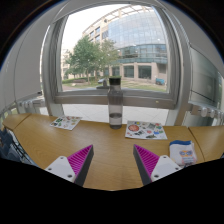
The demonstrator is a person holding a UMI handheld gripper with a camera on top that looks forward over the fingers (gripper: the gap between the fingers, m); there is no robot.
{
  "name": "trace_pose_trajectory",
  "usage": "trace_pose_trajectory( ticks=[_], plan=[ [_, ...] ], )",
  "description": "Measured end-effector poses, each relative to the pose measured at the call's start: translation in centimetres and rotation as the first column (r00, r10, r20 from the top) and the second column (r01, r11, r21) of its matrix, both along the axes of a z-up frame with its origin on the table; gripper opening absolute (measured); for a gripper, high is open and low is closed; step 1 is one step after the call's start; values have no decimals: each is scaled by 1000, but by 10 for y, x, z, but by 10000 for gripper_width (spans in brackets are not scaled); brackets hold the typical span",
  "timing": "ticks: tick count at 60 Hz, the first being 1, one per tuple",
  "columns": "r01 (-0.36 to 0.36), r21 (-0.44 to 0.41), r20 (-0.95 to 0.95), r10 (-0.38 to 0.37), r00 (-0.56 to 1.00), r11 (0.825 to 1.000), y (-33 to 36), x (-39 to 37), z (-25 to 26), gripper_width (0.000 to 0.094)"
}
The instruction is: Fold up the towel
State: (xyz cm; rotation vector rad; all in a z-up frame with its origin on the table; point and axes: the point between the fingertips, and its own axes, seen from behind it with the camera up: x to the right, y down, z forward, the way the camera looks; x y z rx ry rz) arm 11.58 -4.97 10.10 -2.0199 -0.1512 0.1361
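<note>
No towel shows in the gripper view. My gripper [113,160] is open and empty, its two magenta pads [80,158] spread wide apart above the bare wooden table [112,140]. Nothing stands between the fingers or just ahead of them.
A dark bottle [115,104] stands at the table's far edge, straight beyond the fingers. Printed sheets lie at the far left [66,122] and far right [146,129]. A white container [182,153] sits beside the right finger. A big window [120,50] with buildings and trees lies behind.
</note>
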Motion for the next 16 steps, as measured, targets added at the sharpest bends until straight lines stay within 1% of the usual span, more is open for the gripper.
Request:
trace_pose_trajectory(
  ticks=[16],
  plan=[
    [-4,11,14,4,1000,1000,6,7,6,805]
  ],
)
